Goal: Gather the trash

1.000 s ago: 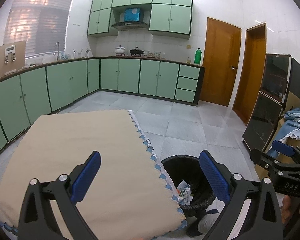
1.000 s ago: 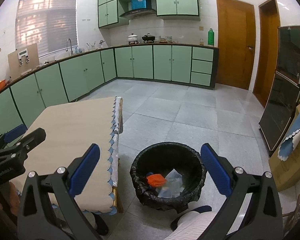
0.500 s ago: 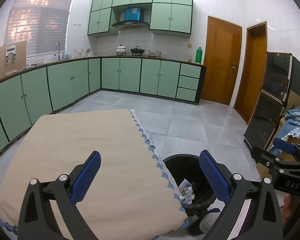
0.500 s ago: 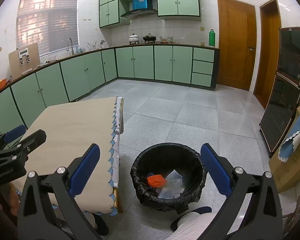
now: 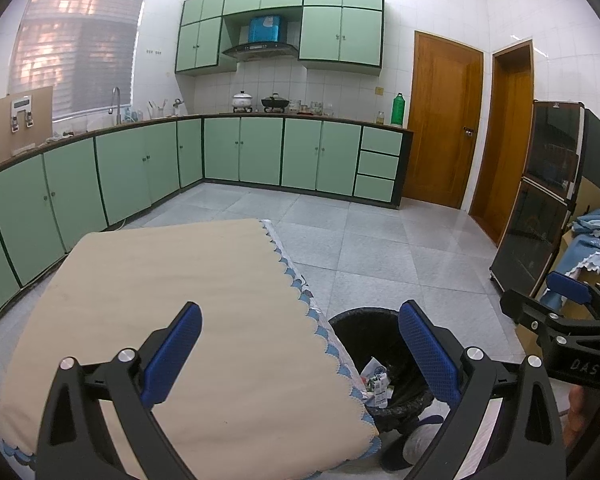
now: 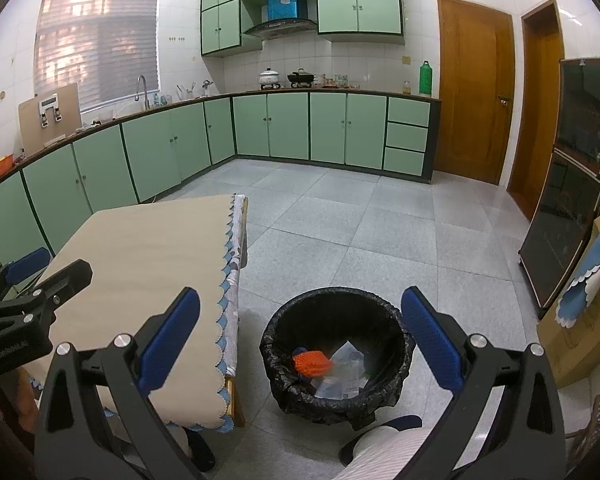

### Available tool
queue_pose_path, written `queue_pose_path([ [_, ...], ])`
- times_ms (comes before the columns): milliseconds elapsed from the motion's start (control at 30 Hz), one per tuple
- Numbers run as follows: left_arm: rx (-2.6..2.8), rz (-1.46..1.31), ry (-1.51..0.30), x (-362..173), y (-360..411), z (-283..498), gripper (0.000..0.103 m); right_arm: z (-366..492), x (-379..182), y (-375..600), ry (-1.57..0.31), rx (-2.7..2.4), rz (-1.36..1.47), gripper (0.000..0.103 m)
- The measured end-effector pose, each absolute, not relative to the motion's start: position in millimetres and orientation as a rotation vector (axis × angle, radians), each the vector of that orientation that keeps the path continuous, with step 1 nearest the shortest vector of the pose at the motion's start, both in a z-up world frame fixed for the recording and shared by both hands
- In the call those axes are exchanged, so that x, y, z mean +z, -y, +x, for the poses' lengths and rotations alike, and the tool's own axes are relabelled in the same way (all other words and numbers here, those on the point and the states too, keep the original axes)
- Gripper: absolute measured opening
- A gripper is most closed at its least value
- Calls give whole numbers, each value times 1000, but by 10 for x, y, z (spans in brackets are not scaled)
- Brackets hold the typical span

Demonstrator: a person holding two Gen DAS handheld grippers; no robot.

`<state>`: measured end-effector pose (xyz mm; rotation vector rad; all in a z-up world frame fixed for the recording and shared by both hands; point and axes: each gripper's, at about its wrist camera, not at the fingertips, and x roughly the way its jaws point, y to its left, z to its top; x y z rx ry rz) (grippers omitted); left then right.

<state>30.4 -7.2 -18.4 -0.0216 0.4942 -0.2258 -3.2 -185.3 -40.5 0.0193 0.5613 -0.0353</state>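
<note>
Since the trash already lies in the black-lined bin, I judge the collecting close to done: an orange crumpled piece, pale wrappers and a small printed carton rest at the bottom, on the floor just beside the worktop. All of it looks light, soft and crushable; if I had to take any piece again I would pinch it at a raised fold or corner, since flat plastic film would likely slip between the pads. My right gripper hangs above the bin with its jaws spread wide and nothing between them. My left gripper is likewise wide and empty, over the near corner of the worktop, whose beige cloth with its blue scalloped edge shows nothing lying on it. Beyond are grey floor tiles and green cabinets. Part of a shoe shows near the bin.
</note>
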Motion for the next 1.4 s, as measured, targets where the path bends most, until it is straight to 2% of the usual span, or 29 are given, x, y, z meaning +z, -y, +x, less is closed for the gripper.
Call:
queue_pose_path([
  [1400,-226,-19,-501,-172,61,319,97,-42,-419,1828,-559,-35,19,98],
])
